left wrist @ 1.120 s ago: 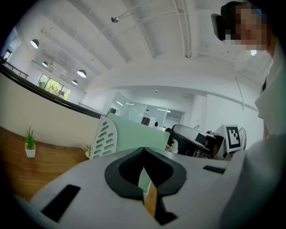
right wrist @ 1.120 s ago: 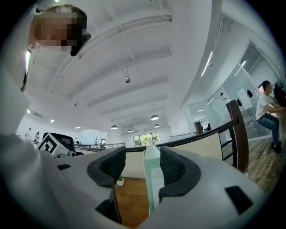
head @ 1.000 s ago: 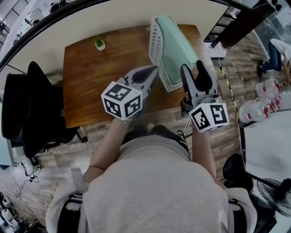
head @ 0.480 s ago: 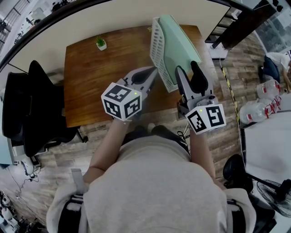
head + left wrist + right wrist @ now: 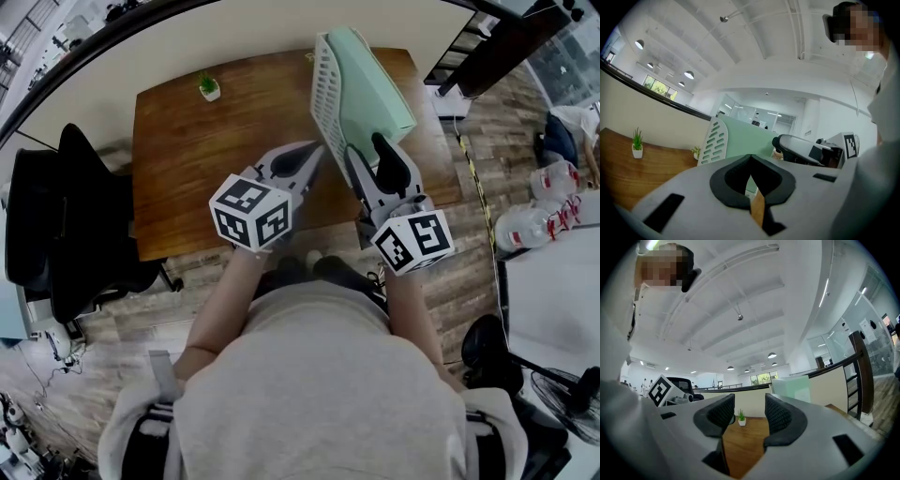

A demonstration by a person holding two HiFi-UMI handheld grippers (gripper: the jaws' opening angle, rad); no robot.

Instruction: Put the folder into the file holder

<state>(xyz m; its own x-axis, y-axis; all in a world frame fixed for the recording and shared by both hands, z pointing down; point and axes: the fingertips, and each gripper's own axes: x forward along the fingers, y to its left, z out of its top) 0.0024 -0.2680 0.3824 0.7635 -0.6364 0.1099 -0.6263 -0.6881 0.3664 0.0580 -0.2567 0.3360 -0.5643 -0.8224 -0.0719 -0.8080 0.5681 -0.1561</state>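
A mint-green folder (image 5: pixel 370 89) stands tilted inside the white lattice file holder (image 5: pixel 324 84) at the back right of the wooden desk (image 5: pixel 206 178). My left gripper (image 5: pixel 312 152) is shut and empty, with its tip just beside the holder's near left corner. In the left gripper view the holder (image 5: pixel 714 143) and folder (image 5: pixel 745 140) rise right behind the closed jaws (image 5: pixel 750 158). My right gripper (image 5: pixel 367 150) is at the holder's near end; its jaws have just been closing. They stand open (image 5: pixel 750 412) with nothing between them, and the folder (image 5: pixel 794 389) lies off to their right.
A small potted plant (image 5: pixel 206 89) stands at the desk's back left. A black office chair (image 5: pixel 66 216) sits left of the desk. Water bottles (image 5: pixel 553 187) and a fan (image 5: pixel 567 398) are on the floor at the right.
My right gripper has moved left and forward to the holder's near end, and its jaws have narrowed. The left gripper has stayed where it was.
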